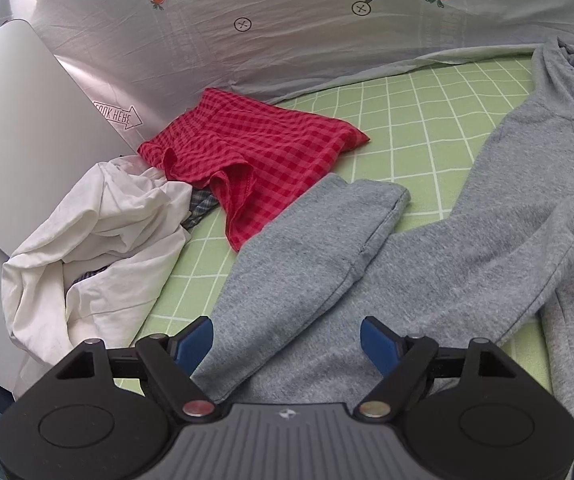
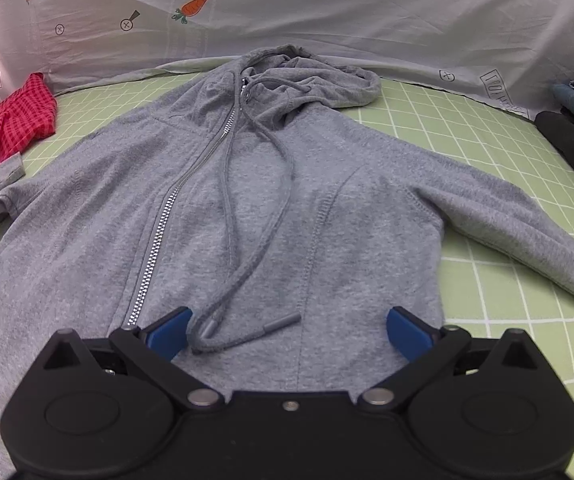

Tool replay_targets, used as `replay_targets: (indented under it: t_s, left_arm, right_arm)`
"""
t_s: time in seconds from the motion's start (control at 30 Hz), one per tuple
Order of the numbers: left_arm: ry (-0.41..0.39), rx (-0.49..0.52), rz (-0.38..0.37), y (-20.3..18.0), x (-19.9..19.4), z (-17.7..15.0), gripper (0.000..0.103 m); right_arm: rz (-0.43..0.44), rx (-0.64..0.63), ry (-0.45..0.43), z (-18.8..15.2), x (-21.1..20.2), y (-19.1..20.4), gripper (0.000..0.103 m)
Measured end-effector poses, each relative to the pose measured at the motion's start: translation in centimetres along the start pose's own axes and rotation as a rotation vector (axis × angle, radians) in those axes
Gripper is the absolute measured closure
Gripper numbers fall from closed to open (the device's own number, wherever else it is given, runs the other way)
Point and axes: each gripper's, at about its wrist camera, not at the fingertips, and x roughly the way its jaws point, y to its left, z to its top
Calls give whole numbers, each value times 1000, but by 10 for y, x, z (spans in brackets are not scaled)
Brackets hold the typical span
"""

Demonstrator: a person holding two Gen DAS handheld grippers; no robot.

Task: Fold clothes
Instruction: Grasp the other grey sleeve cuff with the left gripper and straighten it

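Grey hoodie (image 2: pixel 287 208) flat, zipper up.

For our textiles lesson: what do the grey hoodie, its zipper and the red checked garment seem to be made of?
Grey hoodie: probably cotton-blend jersey or fleece, matte with a heathered fleck.
Zipper: looks like metal, since its teeth glint silver.
Red checked garment: thin woven cloth, possibly cotton; gingham pattern, crisp folds, stitched hem.
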Motion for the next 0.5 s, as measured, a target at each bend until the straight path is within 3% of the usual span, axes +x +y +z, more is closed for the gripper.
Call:
replay_targets:
  t_s: [0.4, 0.47, 0.5]
  left_arm:
    - [14, -13, -9, 1, 22, 9, 19]
    - [23, -68, -36, 7, 25, 10, 23]
    - [29, -102, -54, 11, 25, 10, 31]
  right_arm:
    - [13, -13, -111, -13, -1, -2, 0]
    - [13, -14, -110, -12, -1, -1, 0]
    - [13, -14, -111, -12, -1, -1, 0]
